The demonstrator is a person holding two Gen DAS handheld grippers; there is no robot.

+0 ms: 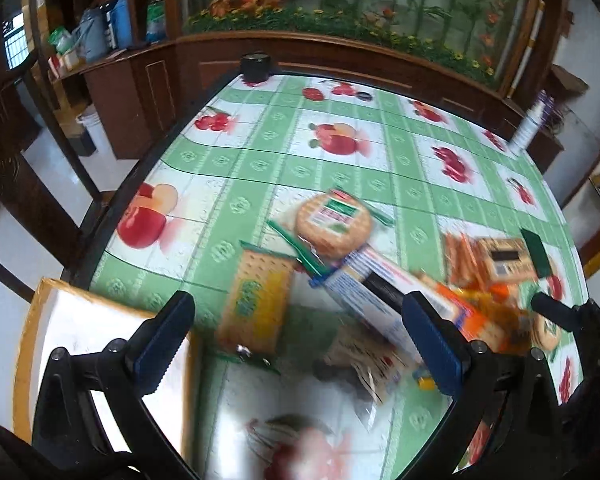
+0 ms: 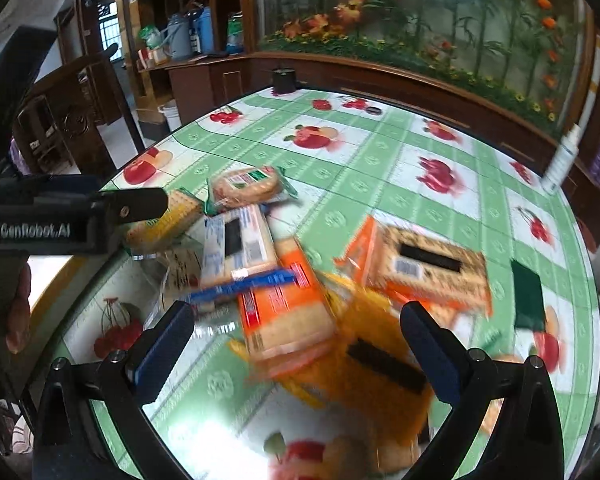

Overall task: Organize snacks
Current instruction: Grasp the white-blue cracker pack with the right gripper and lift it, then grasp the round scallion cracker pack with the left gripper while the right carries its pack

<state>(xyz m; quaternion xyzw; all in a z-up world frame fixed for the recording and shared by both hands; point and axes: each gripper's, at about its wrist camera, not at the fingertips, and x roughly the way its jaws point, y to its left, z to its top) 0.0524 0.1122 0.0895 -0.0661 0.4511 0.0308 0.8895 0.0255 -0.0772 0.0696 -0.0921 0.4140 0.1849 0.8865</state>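
Note:
A heap of snack packs lies on the fruit-print tablecloth [image 1: 340,136]. It includes a round biscuit pack [image 1: 334,220], a yellow cracker pack [image 1: 256,300], a blue-and-white pack [image 1: 356,288] and an orange box [image 1: 500,258]. My left gripper [image 1: 298,344] is open just above the heap's near-left side, holding nothing. My right gripper [image 2: 298,350] is open over an orange cracker pack [image 2: 284,312] and a yellow pack [image 2: 376,356], which show between its fingers; contact cannot be told through the blur. The round biscuit pack [image 2: 246,186] and orange box [image 2: 428,272] lie beyond.
A cardboard box with a white inside [image 1: 100,332] sits off the table's left edge. A dark green flat piece [image 2: 526,300], a white bottle [image 2: 560,160] and a black jar [image 2: 283,80] stand on the table. Wooden chairs [image 2: 72,128] and cabinets surround it.

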